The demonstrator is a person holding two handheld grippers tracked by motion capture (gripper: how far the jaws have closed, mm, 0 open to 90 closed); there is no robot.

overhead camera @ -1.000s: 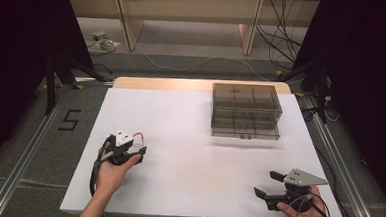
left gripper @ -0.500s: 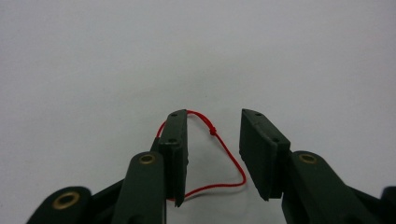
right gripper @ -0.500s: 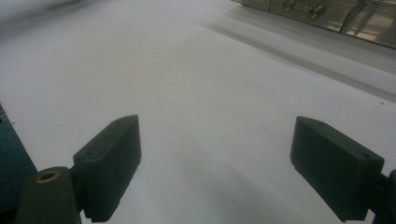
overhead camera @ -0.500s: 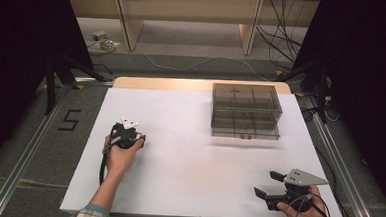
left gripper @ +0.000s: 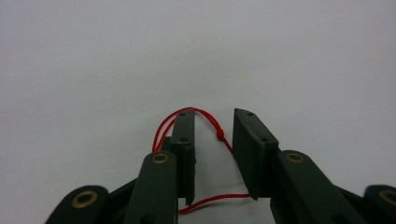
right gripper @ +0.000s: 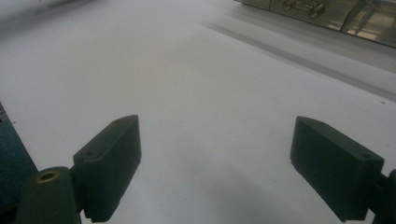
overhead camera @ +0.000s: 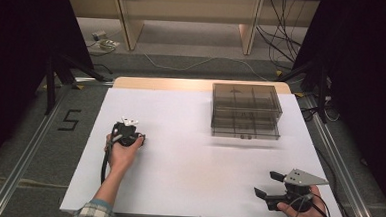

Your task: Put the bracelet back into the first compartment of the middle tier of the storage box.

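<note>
The left tongs [left gripper: 212, 140] had just been closing round the red string [left gripper: 219, 134] lying on the white tabletop [left gripper: 93, 70], jaws not yet pinching, so keeping low seemed wise; right tongs [right gripper: 215, 158] stood wide apart

White surface [overhead camera: 187, 173]: matt, smooth, paper-like sheet over a pale wooden top. Thin red string loop [left gripper: 212, 126]: fibrous cord, knotted. Left hand-held gripper [left gripper: 212, 154]: matt black plastic jaws with brass-coloured rivets. Smoke-tinted translucent plastic drawer box [overhead camera: 246, 111]: glossy, smooth. Checked cloth sleeve [overhead camera: 93, 212]: woven, soft.
</note>
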